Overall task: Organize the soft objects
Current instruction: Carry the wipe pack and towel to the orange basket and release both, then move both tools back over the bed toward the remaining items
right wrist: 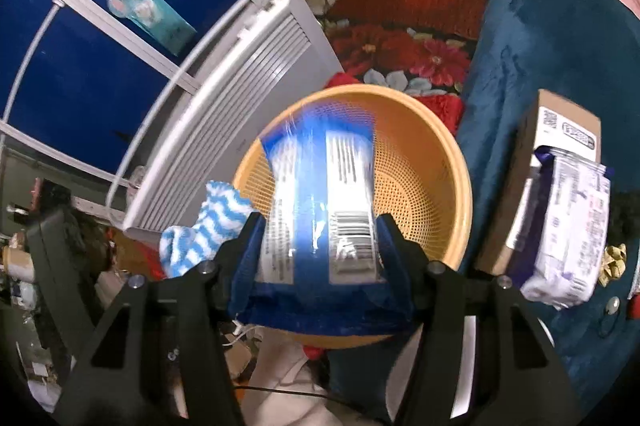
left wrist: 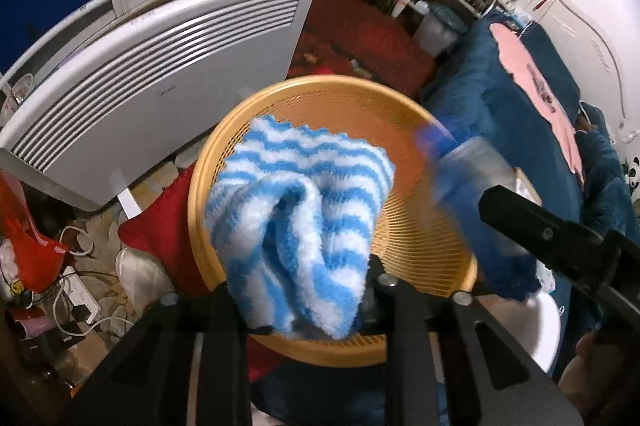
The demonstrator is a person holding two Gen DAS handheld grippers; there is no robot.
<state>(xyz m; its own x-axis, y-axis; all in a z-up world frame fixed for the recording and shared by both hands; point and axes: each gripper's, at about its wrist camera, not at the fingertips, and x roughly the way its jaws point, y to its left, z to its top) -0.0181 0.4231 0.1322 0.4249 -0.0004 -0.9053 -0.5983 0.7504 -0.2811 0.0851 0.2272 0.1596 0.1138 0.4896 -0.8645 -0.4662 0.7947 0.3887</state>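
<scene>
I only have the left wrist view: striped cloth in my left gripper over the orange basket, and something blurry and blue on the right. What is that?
Observer: A blue and white plastic pack, clamped in the right gripper over the basket.
Operator: Anything already in the basket?
Observer: From the right wrist, the mesh that shows past the pack looks bare; the pack hides the rest.
Operator: More soft things waiting nearby?
Observer: Yes, a white and purple soft pack leans against a cardboard box on the blue blanket, right of the basket.
</scene>
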